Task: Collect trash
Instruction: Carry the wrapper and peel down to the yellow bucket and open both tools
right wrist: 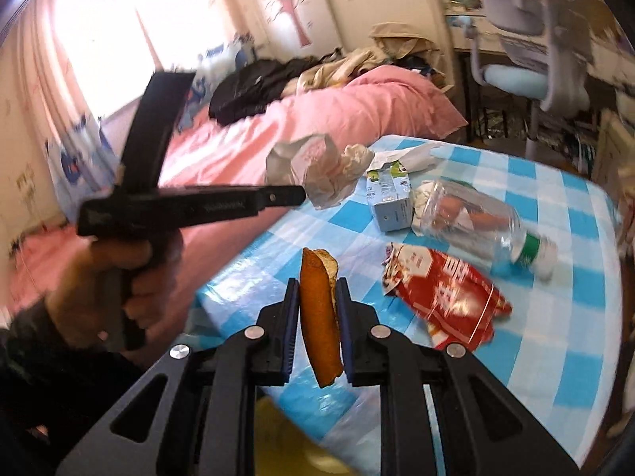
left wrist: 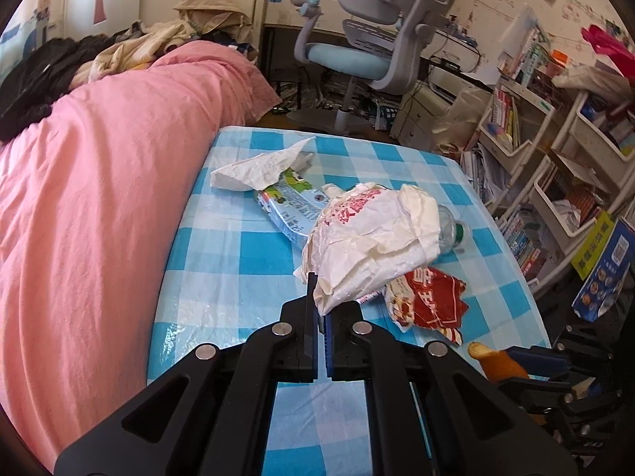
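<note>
My left gripper [left wrist: 322, 297] is shut on a crumpled white plastic bag with red print [left wrist: 369, 238] and holds it above the blue checked table [left wrist: 238, 246]; the bag also shows in the right wrist view [right wrist: 317, 170]. My right gripper [right wrist: 317, 289] is shut on an orange peel [right wrist: 321, 317], which also shows in the left wrist view [left wrist: 496, 361]. On the table lie a red snack wrapper [right wrist: 444, 297], a clear plastic bottle with a green ring [right wrist: 484, 222], a milk carton [right wrist: 391, 194] and a white tissue [left wrist: 258, 168].
A bed with a pink cover [left wrist: 87, 182] runs along the table's left side. A grey and blue desk chair [left wrist: 377, 47] stands beyond the table. Shelves of books [left wrist: 547, 166] stand at the right. Something yellow [right wrist: 285, 436] lies below my right gripper.
</note>
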The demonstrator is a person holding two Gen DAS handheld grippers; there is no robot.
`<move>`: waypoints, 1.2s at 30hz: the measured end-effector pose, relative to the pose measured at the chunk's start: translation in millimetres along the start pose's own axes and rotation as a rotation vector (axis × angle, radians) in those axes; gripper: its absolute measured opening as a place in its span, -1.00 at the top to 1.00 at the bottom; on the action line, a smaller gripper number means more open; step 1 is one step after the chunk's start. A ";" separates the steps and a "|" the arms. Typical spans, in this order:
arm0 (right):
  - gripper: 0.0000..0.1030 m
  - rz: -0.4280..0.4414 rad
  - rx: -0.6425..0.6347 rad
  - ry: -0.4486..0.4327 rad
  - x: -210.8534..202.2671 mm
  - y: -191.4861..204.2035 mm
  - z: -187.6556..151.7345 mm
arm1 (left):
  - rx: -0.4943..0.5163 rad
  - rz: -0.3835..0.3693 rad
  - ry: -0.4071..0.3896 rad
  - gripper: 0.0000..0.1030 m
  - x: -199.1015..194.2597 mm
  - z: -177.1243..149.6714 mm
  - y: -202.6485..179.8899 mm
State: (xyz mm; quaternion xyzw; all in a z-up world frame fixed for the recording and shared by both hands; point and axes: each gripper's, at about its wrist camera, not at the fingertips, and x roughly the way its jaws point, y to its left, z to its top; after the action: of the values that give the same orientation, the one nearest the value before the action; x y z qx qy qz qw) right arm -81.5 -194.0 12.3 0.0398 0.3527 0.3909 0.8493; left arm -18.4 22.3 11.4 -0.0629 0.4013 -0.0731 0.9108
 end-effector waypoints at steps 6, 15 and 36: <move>0.63 0.042 0.018 -0.003 1.4 3.7 -5.9 | 0.036 0.005 -0.013 0.95 -10.4 -6.4 -8.6; 0.63 0.089 -0.033 0.041 4.1 25.9 -29.6 | 0.063 0.012 -0.025 0.95 -27.6 -23.3 -16.0; -0.13 -0.038 -0.086 0.250 3.8 47.4 -105.3 | -0.044 -0.028 0.150 0.95 -54.9 -155.8 -18.6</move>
State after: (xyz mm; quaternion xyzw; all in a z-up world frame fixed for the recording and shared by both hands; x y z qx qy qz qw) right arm -176.4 -180.6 -52.4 -0.0523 0.4394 0.3916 0.8068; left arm -171.8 5.5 -50.1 -0.0828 0.4691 -0.0815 0.8755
